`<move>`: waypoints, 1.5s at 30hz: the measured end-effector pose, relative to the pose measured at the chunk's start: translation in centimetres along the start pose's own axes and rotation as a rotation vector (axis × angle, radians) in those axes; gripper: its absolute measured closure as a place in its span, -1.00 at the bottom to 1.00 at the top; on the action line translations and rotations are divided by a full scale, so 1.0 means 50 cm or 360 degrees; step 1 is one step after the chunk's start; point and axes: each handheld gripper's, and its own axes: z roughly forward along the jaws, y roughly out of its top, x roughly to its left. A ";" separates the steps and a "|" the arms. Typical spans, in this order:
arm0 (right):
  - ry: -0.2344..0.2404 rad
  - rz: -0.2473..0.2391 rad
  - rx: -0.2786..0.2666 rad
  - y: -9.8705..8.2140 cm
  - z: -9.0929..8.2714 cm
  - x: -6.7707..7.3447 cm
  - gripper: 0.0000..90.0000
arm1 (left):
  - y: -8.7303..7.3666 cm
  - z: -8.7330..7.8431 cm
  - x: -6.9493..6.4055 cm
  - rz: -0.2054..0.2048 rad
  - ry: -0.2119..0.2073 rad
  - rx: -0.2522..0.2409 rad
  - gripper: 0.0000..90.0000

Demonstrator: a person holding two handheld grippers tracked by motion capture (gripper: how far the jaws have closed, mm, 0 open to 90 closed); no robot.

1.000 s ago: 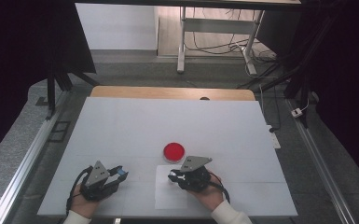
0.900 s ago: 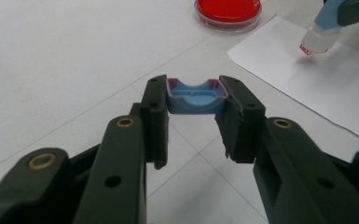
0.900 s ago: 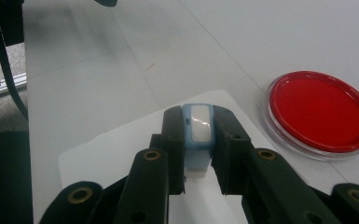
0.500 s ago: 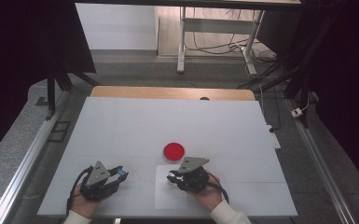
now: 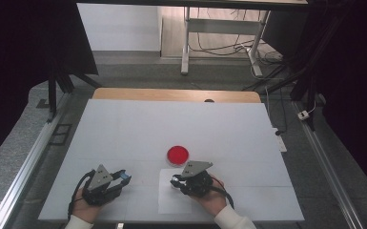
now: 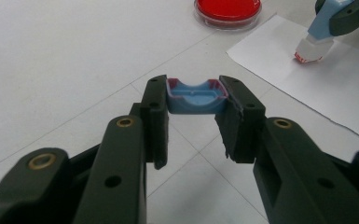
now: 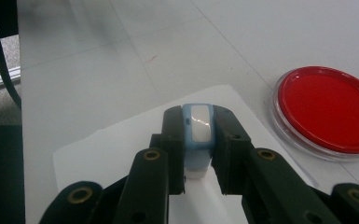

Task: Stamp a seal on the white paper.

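Left gripper (image 6: 196, 109): clenched on a small blue plastic cap (image 6: 196, 97) with red-stained edges, hollow side facing the camera; held just above the white table (image 5: 124, 129) near its front edge, left of the sheet; in the high view at (image 5: 122, 177).
Blue cap: pinched from both sides between the two black pads (image 6: 155, 105), level, clear of the tabletop.
Right gripper (image 7: 197, 135): clenched on a light-blue plastic stamp-like body with a white panel on top (image 7: 198, 128); in the high view at (image 5: 175, 181), over the sheet.
Stamp body: upright between the jaws, pale lower end pointing down at the paper; in the left gripper view seen farther off, its white tip with a red-stained rim (image 6: 308, 50) touching or just above the sheet, cannot tell which.
White rectangular paper sheet (image 5: 169, 202): flat on the table near the front edge, under the right gripper.
Round clear shallow dish with a red filling (image 5: 177, 154): on the bare table just beyond the sheet's far edge, near the right gripper, apart from both tools.
Hands: left hand (image 5: 83, 207) and right hand (image 5: 210, 195), white cuffs, entering from the bottom edge.
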 end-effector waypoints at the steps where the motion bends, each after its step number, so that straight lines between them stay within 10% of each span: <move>1: -0.0004 0.0002 0.0006 0.000 0.000 0.001 0.67 | 0.000 0.000 0.000 0.0000 0.0000 0.0000 0.44; 45: -0.0001 -0.0024 0.0065 -0.003 0.014 0.000 0.67 | 0.000 0.003 -0.001 0.0002 -0.0006 0.0007 0.44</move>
